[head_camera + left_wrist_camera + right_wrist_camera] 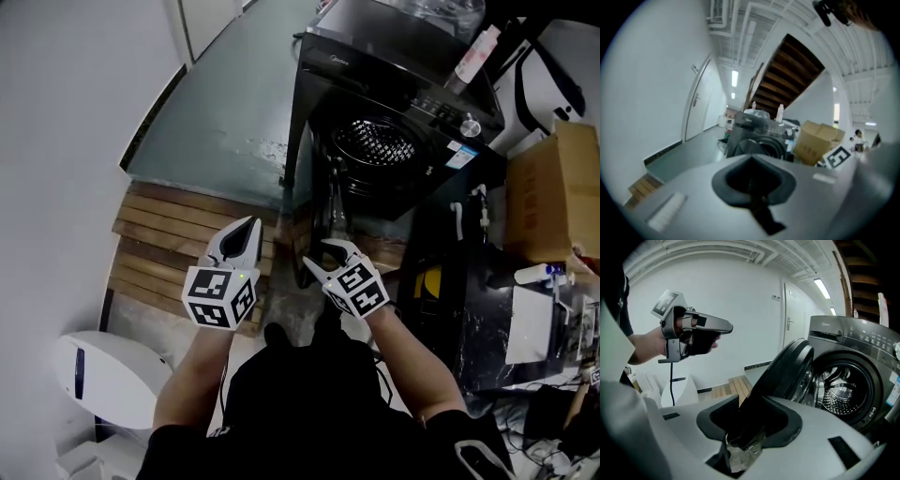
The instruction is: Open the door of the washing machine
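Note:
The black front-loading washing machine (394, 103) stands ahead with its round door (323, 202) swung out toward me and the steel drum (377, 141) exposed. My right gripper (314, 255) is at the door's free edge. In the right gripper view that door edge (787, 371) runs down between the jaws, which stand apart around it; I see no pads pressing. My left gripper (251, 223) hovers to the left of the door, above the wooden slats, its fingers together with nothing in them. It also shows in the right gripper view as the left gripper (726, 326), held clear of the door.
A slatted wooden platform (178, 234) lies at the left below the grippers. A white appliance (103, 375) sits near my left side. A cardboard box (553, 187) and a dark counter (469, 309) stand right of the machine. A bottle (473, 52) rests on top.

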`<action>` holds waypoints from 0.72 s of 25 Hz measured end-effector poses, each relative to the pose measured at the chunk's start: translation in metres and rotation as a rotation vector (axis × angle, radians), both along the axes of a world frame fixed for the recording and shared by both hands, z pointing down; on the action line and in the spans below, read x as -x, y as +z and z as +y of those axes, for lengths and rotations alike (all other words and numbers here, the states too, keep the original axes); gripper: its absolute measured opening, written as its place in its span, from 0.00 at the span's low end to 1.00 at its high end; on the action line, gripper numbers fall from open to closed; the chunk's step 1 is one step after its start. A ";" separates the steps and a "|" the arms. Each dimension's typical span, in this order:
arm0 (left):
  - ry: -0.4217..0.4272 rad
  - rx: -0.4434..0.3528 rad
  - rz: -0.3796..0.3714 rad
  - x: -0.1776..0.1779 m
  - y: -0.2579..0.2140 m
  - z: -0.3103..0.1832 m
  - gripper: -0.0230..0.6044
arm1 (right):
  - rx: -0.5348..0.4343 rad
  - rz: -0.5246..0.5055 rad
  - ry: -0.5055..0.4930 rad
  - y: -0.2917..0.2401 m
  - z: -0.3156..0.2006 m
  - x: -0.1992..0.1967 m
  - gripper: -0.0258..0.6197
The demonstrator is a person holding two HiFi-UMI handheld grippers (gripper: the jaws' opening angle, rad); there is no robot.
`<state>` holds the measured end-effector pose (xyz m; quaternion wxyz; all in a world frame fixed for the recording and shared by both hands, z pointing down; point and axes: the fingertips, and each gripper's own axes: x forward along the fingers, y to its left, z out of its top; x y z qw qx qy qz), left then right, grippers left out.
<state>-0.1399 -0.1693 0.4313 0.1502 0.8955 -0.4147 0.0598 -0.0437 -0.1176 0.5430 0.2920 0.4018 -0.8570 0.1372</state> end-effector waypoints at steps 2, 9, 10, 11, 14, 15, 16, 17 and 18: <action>-0.011 0.004 -0.001 0.009 0.000 0.004 0.05 | 0.004 -0.006 -0.035 -0.002 0.000 0.017 0.25; -0.089 0.007 0.006 0.035 -0.001 0.001 0.05 | 0.048 -0.080 -0.138 -0.009 -0.012 0.070 0.25; -0.104 0.008 0.014 0.039 -0.002 0.001 0.05 | 0.055 -0.093 -0.147 -0.010 -0.014 0.074 0.25; -0.115 0.010 0.021 0.041 -0.002 0.000 0.05 | 0.055 -0.097 -0.155 -0.012 -0.016 0.076 0.25; -0.131 0.009 0.020 0.046 -0.002 -0.003 0.05 | 0.040 -0.085 -0.163 -0.016 -0.025 0.070 0.25; -0.139 0.008 0.018 0.048 -0.002 -0.004 0.05 | 0.040 -0.078 -0.160 -0.016 -0.028 0.067 0.25; -0.148 0.009 0.019 0.050 -0.001 -0.006 0.05 | 0.042 -0.067 -0.155 -0.014 -0.032 0.063 0.25; -0.158 0.010 0.025 0.053 -0.001 -0.007 0.05 | 0.044 -0.052 -0.149 -0.012 -0.036 0.060 0.25; -0.165 0.012 0.032 0.055 0.000 -0.007 0.05 | 0.044 -0.035 -0.142 -0.010 -0.041 0.058 0.25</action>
